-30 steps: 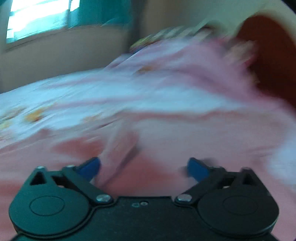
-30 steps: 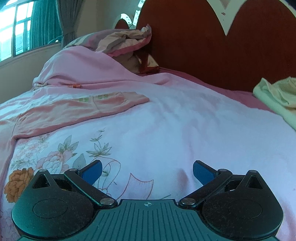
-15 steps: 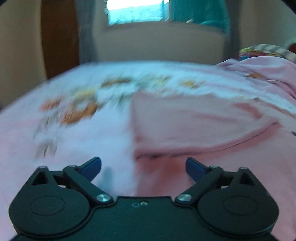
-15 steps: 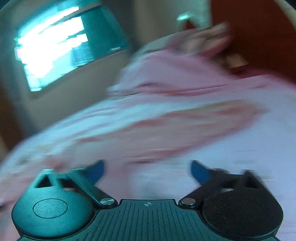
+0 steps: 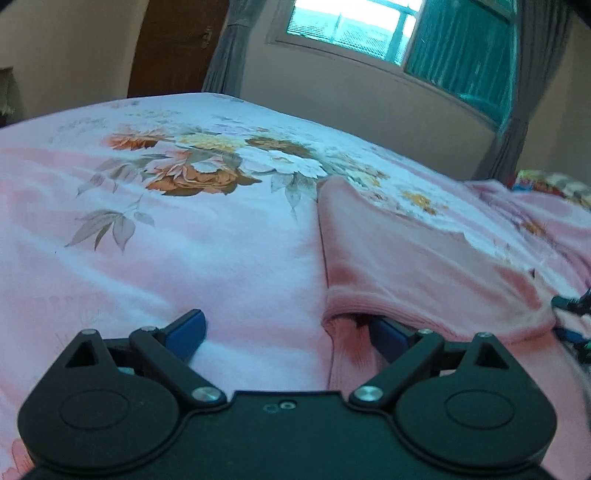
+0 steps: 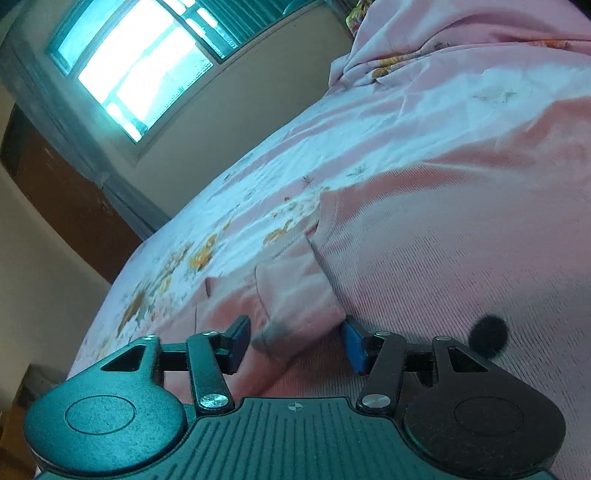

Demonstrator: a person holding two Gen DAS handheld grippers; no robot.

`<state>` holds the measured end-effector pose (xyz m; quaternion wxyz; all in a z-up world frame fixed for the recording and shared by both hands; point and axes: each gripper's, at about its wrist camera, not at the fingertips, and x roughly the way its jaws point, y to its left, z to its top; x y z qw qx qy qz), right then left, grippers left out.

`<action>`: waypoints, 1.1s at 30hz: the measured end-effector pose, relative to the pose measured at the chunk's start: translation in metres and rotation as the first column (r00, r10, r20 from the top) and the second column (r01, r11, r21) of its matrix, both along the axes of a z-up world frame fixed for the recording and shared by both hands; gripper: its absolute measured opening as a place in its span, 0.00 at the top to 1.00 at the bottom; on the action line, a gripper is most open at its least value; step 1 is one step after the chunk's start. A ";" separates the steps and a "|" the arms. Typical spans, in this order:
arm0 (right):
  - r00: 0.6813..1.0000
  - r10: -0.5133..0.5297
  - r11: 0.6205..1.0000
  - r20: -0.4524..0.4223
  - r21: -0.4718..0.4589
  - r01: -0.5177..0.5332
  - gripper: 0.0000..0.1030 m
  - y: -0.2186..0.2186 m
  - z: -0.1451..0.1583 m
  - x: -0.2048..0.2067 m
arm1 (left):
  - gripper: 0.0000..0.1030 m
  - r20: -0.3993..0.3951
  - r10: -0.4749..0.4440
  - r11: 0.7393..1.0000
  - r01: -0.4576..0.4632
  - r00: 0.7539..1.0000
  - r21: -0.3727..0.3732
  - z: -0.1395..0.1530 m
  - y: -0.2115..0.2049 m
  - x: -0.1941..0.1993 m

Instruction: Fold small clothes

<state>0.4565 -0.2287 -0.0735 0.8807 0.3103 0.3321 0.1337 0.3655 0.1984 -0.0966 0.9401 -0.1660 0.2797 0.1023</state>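
At the near edge of the bed (image 5: 229,258), the left tool (image 5: 288,332) stands wide open astride the ribbed hem of a pink garment (image 5: 424,273), its right finger hidden under the fabric. The right tool (image 6: 295,343) has just been closing around a bunched cuff of the garment (image 6: 443,258); pad contact is unclear. A blurred dark spot sits beside it. Farther off, curtains crop the window (image 5: 351,26)

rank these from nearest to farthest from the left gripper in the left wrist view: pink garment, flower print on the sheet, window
1. pink garment: right at the left gripper, its hem over the right finger.
2. flower print: mid-bed, ahead and left.
3. window: far wall, top.
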 end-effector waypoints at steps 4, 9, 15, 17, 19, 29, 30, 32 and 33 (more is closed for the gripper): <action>1.000 -0.012 0.999 0.000 -0.037 0.012 0.95 -0.007 0.002 -0.002 | 0.11 -0.007 0.016 1.000 -0.016 1.000 0.012 0.005 0.002 0.003; 0.993 -0.015 1.000 0.113 -0.012 0.017 0.95 -0.015 0.025 -0.050 | 0.14 0.022 0.080 0.997 -0.080 0.997 0.006 0.009 0.013 -0.006; 0.997 -0.070 0.995 -0.022 -0.070 0.068 0.95 -0.018 -0.008 -0.055 | 0.14 -0.042 0.061 0.998 -0.061 0.997 0.023 0.007 0.016 -0.004; 0.998 -0.065 0.997 -0.014 -0.042 0.064 0.95 -0.026 -0.005 -0.053 | 0.14 -0.060 0.031 0.997 -0.027 0.998 0.072 0.012 0.012 -0.010; 0.999 -0.042 0.997 -0.008 -0.064 0.042 0.94 -0.028 0.001 -0.054 | 0.13 -0.007 0.036 0.997 -0.035 0.999 0.070 0.018 0.014 -0.027; 1.000 0.007 0.986 0.026 -0.167 -0.003 0.94 -0.019 0.001 -0.057 | 0.03 -0.011 0.005 0.989 -0.004 1.000 0.145 0.024 -0.003 0.011; 1.000 0.010 0.985 0.013 -0.172 -0.007 0.94 -0.020 0.000 -0.054 | 0.03 -0.139 0.024 0.987 -0.002 0.990 0.158 0.010 -0.004 0.025; 1.000 -0.026 0.980 0.016 -0.197 0.028 0.94 -0.026 0.008 -0.061 | 0.04 -0.098 0.035 0.995 -0.025 0.995 0.099 0.010 0.003 0.019; 0.997 -0.056 0.979 0.046 -0.195 0.064 0.94 -0.037 0.014 -0.070 | 0.03 -0.074 0.037 0.996 -0.031 0.997 0.081 0.014 0.007 0.012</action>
